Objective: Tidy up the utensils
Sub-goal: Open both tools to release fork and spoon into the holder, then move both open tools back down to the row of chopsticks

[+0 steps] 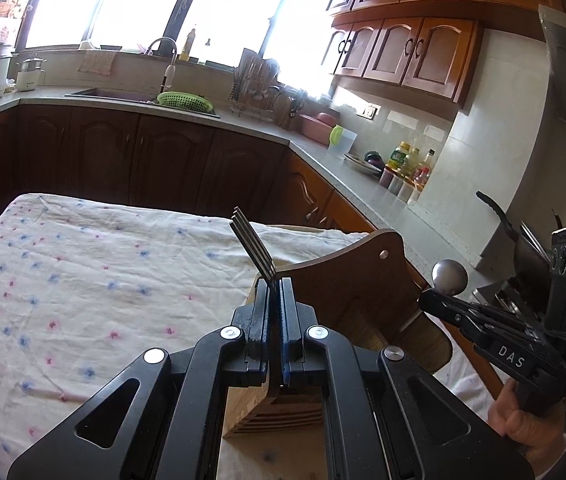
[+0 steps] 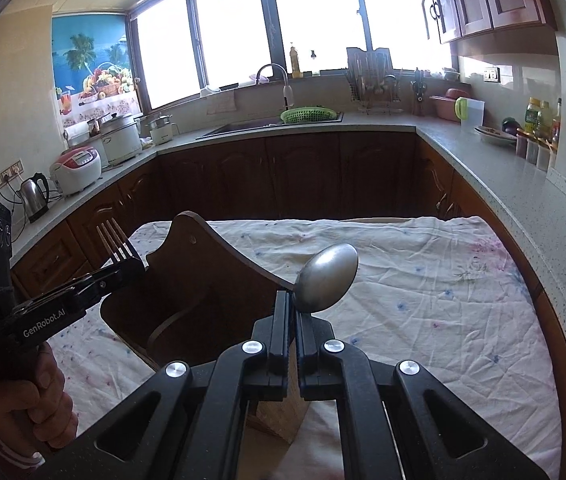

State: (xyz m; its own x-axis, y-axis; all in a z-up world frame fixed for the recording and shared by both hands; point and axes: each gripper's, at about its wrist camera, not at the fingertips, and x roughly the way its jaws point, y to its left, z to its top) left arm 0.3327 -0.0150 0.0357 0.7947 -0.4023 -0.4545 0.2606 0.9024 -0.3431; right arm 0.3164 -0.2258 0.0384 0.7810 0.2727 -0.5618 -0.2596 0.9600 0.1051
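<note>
My left gripper [image 1: 275,286] is shut on a metal fork [image 1: 253,246], its tines pointing up and away over the wooden utensil holder [image 1: 347,280]. In the right wrist view the same fork [image 2: 117,242] and left gripper [image 2: 133,268] show at the holder's [image 2: 199,280] left edge. My right gripper [image 2: 293,296] is shut on a metal spoon [image 2: 327,278], bowl upward, above the holder's near right side. From the left wrist view the spoon [image 1: 449,277] and right gripper [image 1: 427,300] appear at the right. The holder's lower part is hidden behind both grippers.
The holder stands on a table under a white flowered cloth [image 2: 423,300]. A grey counter [image 2: 483,168] wraps around behind, with a sink [image 2: 251,126], green basket [image 2: 309,114], rice cookers [image 2: 77,166], kettle [image 2: 35,194] and bottles [image 2: 539,120]. A person's hands [image 2: 43,400] hold each gripper.
</note>
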